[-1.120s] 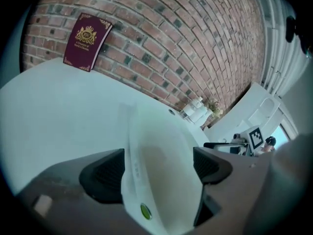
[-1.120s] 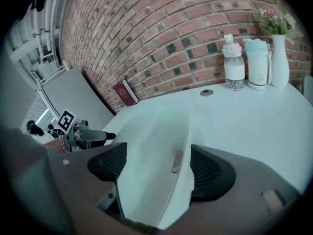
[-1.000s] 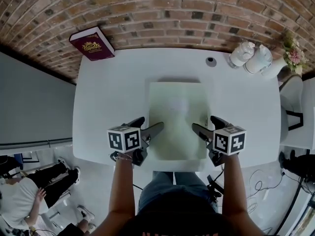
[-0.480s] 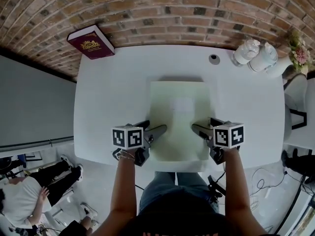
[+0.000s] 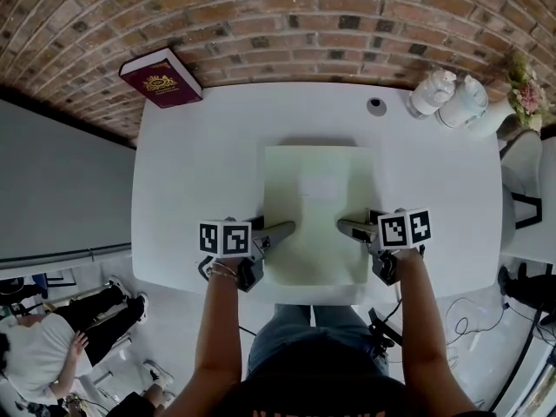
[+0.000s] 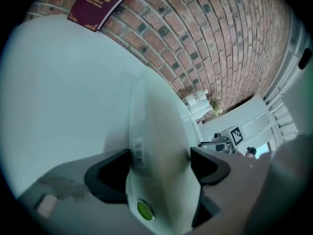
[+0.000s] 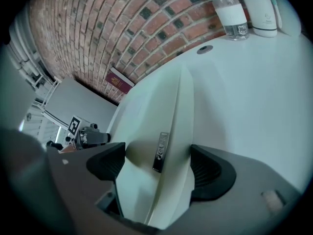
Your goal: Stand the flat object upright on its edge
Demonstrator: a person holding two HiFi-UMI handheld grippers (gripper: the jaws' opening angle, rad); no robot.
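The pale green flat object (image 5: pixel 317 207) is seen lying flat at the centre of the white table (image 5: pixel 191 163), its long sides running up and down the head view. And here the left gripper (image 6: pixel 160 166) is placed at the object's lower left edge. Its jaws have just been closing, and the edge is now caught between them, with a black pad set against each side. A barcode label (image 6: pixel 139 153) is shown right beside the left-hand pad, and a green dot (image 6: pixel 143 209) is spotted lower down on the near end.

Over at the lower right edge, the right gripper (image 7: pixel 157 164) is matched to it. Its jaws are closed on the object too, and a dark label (image 7: pixel 160 152) is framed between the pads. Both grippers are angled downward and inward, facing each other across the object.

In the upper left of the head view, a maroon book (image 5: pixel 162 77) is seen by the brick wall (image 5: pixel 287 24), just off the table's far corner. In the upper right, a white bottle (image 5: pixel 430 92) and a white jug (image 5: pixel 460 102) are stood side by side at the table's edge.
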